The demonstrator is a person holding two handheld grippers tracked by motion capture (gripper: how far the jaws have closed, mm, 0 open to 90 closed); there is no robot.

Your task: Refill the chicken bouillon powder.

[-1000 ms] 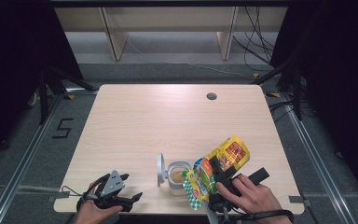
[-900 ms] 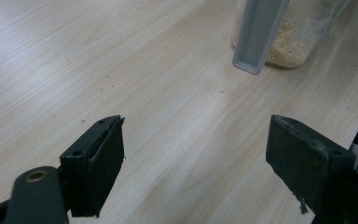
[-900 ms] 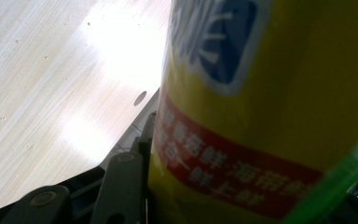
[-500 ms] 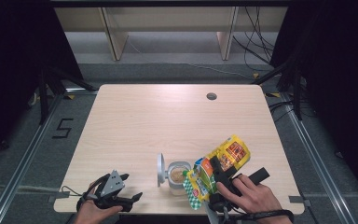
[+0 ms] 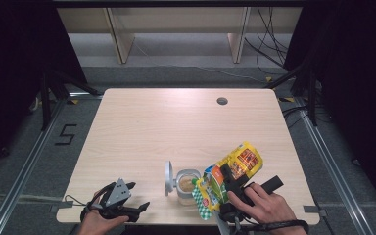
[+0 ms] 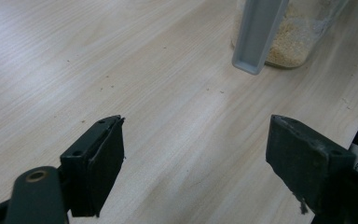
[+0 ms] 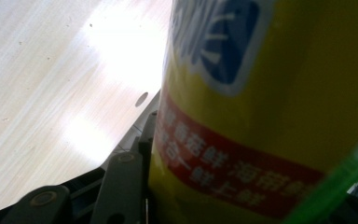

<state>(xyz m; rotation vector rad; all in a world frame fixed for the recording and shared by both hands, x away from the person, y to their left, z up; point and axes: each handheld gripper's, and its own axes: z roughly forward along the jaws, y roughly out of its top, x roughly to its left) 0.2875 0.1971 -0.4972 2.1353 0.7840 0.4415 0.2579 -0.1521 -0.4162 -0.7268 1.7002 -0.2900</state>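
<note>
A yellow snack bag [image 5: 237, 162] with a red band of print is held tilted at the near right of the worktop [image 5: 176, 122], its lower end leaning over a clear jar [image 5: 185, 179]. A second bag [image 5: 210, 191], green and orange with a checked edge, sits against it on the near side, just right of the jar. The right claw [image 5: 232, 188] is clamped on the yellow snack bag, with the person's right hand [image 5: 264, 205] wrapped around the tool. In the right gripper view the bag's yellow and red face [image 7: 270, 116] sits pressed right up against the camera.

The jar stands near the front edge, with pale grains [image 6: 286, 39] at the bottom. Its grey lid [image 5: 168, 172] stands upright at the jar's left side.

The left claw [image 5: 139, 208] rests at the near left corner, well left of the jar, gripping nothing. In the left gripper view its two black jaws stand wide apart over bare wood.

A small round hole [image 5: 222, 101] sits in the far right of the worktop.
</note>
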